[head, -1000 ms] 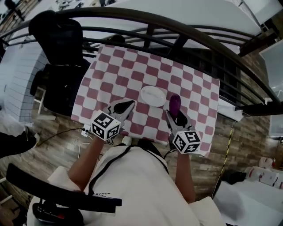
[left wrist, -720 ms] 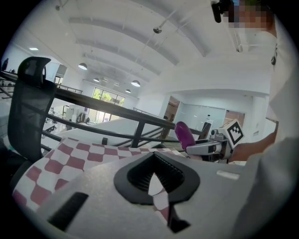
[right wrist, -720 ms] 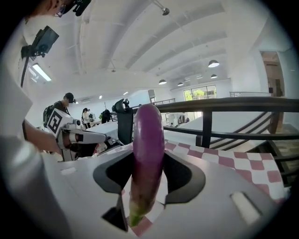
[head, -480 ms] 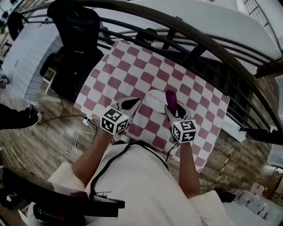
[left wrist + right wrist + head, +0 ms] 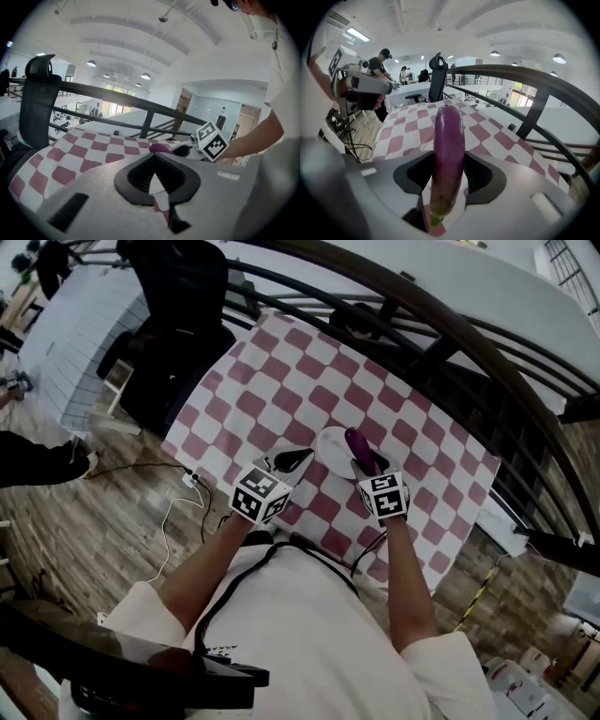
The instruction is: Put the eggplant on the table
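Item: right gripper point(image 5: 368, 465), clenched on the eggplant point(image 5: 449, 136), one jaw on each flank of the lower body. The eggplant's long axis runs along the line the gripper points. Its green stem end is back between the jaws and its rounded purple tip sticks out well ahead, slanting down toward the table point(image 5: 281, 390) with its pink-and-white checked cloth. In the head view the tip lies over the near right edge of the white plate point(image 5: 330, 448). Whether it touches the plate cannot be told. Judged placement: bare cloth lies just beside the plate on the right gripper's side, so the set-down should be there, with the eggplant laid lengthwise. Left gripper point(image 5: 153, 157): jaws together and empty, near the plate's other side.
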